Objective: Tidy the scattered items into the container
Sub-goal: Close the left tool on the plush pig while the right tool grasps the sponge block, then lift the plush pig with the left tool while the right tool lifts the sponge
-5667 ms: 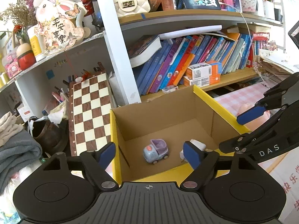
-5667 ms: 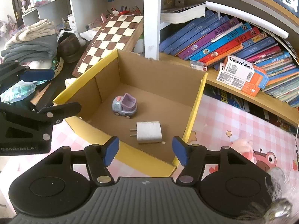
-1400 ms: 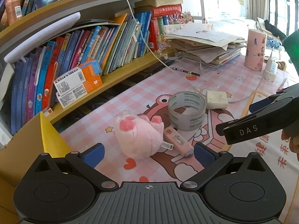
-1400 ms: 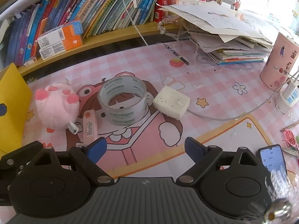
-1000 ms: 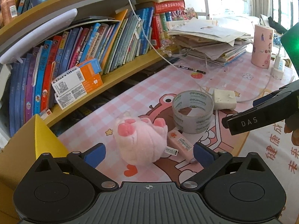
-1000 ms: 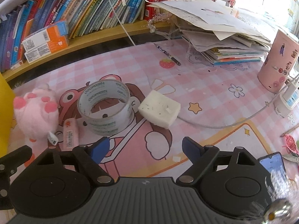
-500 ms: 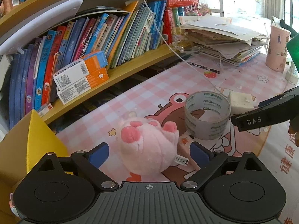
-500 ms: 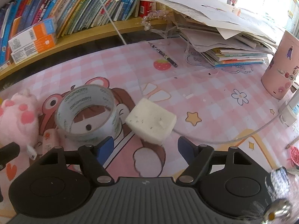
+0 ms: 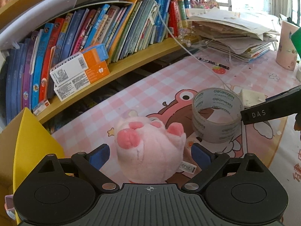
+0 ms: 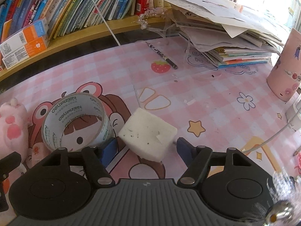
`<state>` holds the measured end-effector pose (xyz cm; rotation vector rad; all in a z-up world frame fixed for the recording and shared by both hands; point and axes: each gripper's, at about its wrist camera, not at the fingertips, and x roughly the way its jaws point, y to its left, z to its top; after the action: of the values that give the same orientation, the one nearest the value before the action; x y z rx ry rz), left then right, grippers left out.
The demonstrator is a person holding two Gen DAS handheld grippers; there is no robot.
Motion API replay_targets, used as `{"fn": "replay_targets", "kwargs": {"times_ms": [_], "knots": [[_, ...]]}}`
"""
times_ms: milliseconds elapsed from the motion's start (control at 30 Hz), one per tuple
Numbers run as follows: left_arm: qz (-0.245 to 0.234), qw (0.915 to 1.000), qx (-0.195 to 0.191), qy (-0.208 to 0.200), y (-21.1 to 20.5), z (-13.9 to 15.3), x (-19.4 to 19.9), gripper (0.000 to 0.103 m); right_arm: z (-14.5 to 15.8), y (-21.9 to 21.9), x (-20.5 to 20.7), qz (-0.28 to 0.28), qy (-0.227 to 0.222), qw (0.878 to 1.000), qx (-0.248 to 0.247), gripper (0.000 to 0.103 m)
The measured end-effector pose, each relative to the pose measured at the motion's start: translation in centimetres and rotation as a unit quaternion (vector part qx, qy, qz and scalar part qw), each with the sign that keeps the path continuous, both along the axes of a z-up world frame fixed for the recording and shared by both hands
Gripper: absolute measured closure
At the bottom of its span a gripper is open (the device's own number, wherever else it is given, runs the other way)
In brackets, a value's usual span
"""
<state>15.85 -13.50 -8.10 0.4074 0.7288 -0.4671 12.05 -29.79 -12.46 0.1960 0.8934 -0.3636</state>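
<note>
A pink plush toy (image 9: 150,146) lies on the pink checked mat, between the fingers of my left gripper (image 9: 150,156). That gripper is open and its blue pads stand just clear of the plush on both sides. My right gripper (image 10: 147,149) straddles a white sponge-like block (image 10: 148,137). Its jaws are closing, with the pads close to the block's sides and not visibly pressing on it. A clear tape roll (image 10: 75,120) stands between plush and block. A small pink eraser (image 10: 35,148) lies by the plush. The yellow-edged cardboard box (image 9: 28,141) shows one corner at the left.
A low shelf of books (image 9: 112,37) with orange-and-white cartons (image 9: 80,71) runs along the back. A stack of papers (image 10: 225,37), a pen (image 10: 161,55), a pink cup (image 10: 286,75) and a white cable (image 10: 105,18) lie beyond the items.
Both grippers have moved forward and down. The plush now sits between the left fingers and the white block between the right ones. The right jaws have narrowed.
</note>
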Motion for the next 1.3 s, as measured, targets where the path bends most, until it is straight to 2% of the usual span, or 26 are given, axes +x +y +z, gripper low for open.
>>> {"fn": "replay_targets", "kwargs": {"times_ms": [167,367,600,800,1300], "knots": [[0.01,0.9999,0.0,0.01,0.2,-0.5,0.6,0.011,0.0,-0.5,0.5,-0.007,-0.003,1.0,0.002,0.039],[0.008,0.9996,-0.006,0.027,0.4,-1.0,0.8,0.027,0.0,-0.2,0.5,-0.007,-0.005,1.0,-0.004,0.044],[0.009,0.9991,-0.021,0.035,1.1,-0.6,0.8,0.039,0.3,0.0,-0.1,-0.008,-0.008,1.0,-0.008,0.053],[0.008,0.9989,-0.033,0.031,1.9,0.5,0.4,0.042,1.2,0.2,-1.1,-0.012,-0.015,1.0,-0.007,0.058],[-0.035,0.9983,-0.042,0.018,3.6,4.1,-3.5,0.042,3.4,2.0,-7.0,-0.012,-0.009,1.0,0.003,0.058]]}}
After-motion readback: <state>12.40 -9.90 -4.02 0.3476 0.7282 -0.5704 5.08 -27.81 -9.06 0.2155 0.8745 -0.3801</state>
